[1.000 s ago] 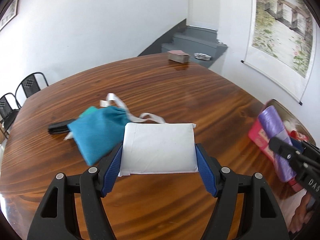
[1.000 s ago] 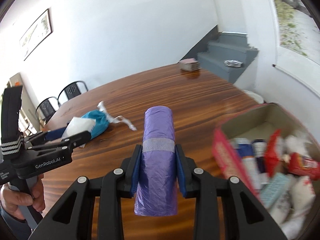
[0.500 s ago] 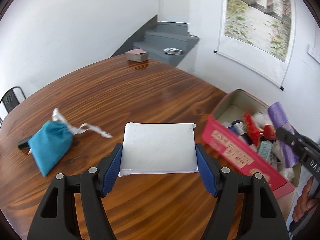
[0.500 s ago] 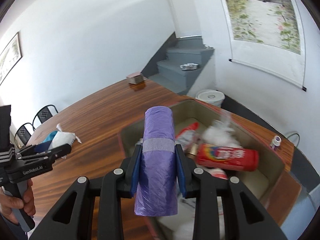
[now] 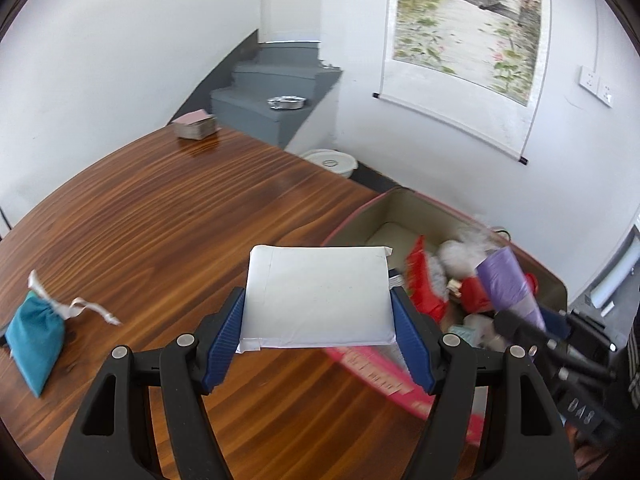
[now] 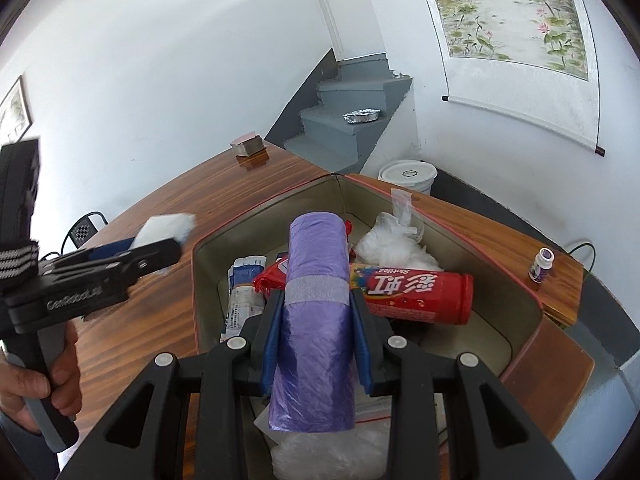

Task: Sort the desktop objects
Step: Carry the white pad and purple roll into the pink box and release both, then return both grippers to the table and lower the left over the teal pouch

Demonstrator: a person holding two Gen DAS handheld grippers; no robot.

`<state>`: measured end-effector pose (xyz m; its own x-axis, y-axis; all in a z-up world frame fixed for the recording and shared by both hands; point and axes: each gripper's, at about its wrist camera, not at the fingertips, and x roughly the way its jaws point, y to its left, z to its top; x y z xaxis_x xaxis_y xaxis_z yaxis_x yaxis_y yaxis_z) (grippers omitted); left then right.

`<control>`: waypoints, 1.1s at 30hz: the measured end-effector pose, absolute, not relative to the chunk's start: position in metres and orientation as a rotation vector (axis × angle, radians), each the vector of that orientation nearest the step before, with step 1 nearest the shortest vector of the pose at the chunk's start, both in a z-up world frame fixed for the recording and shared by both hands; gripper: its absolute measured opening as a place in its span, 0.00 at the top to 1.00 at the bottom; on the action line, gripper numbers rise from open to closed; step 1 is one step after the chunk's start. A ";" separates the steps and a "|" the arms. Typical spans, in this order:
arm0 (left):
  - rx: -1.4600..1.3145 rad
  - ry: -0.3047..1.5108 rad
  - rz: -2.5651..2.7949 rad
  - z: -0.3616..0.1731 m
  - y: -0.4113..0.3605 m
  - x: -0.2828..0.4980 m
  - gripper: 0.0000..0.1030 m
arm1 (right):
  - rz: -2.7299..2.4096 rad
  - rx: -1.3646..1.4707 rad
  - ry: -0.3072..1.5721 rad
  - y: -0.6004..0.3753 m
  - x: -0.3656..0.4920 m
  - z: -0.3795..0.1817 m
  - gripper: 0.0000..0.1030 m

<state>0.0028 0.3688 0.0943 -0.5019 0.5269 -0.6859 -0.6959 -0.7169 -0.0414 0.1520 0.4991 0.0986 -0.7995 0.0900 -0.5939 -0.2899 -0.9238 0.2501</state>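
Observation:
My left gripper (image 5: 318,312) is shut on a white flat packet (image 5: 316,294) and holds it above the wooden table, beside the near-left wall of the pink box (image 5: 374,364). My right gripper (image 6: 316,312) is shut on a purple roll of bags (image 6: 316,300) and holds it over the open box (image 6: 524,292). The roll also shows at the right of the left wrist view (image 5: 506,284). Inside the box lie a red snack tube (image 6: 416,292), a white crumpled bag (image 6: 390,244) and several other packets. The left gripper with its packet (image 6: 164,228) shows at the left of the right wrist view.
A teal drawstring pouch (image 5: 34,340) lies on the table at the far left. A stack of cards (image 5: 196,124) sits at the far table edge. A small white bottle (image 6: 540,264) stands on the table right of the box. A white bucket (image 6: 408,174) is on the floor beyond.
Both grippers have swung right toward the box. The purple roll has moved from beside the box to above its contents. The white packet now reaches the box's near wall.

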 end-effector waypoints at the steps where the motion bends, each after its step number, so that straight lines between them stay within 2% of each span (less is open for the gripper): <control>1: -0.902 0.316 2.208 0.094 0.373 0.003 0.29 | 2.760 -0.888 0.493 0.500 0.152 0.098 0.66; 5: -0.921 0.325 2.155 0.090 0.389 0.004 0.28 | 2.762 -0.890 0.502 0.500 0.153 0.098 0.65; 7: -0.952 0.333 2.133 0.085 0.394 0.005 0.27 | 2.765 -0.888 0.527 0.502 0.154 0.099 0.57; 13: -0.983 0.307 2.130 0.079 0.387 0.002 0.27 | 2.751 -0.875 0.536 0.503 0.156 0.099 0.44; 28: -1.104 -0.100 1.864 0.078 0.372 -0.020 0.26 | 2.744 -0.854 0.532 0.499 0.158 0.103 0.38; 33: -1.061 -0.082 1.970 0.085 0.358 -0.021 0.26 | 2.744 -0.843 0.533 0.499 0.158 0.107 0.36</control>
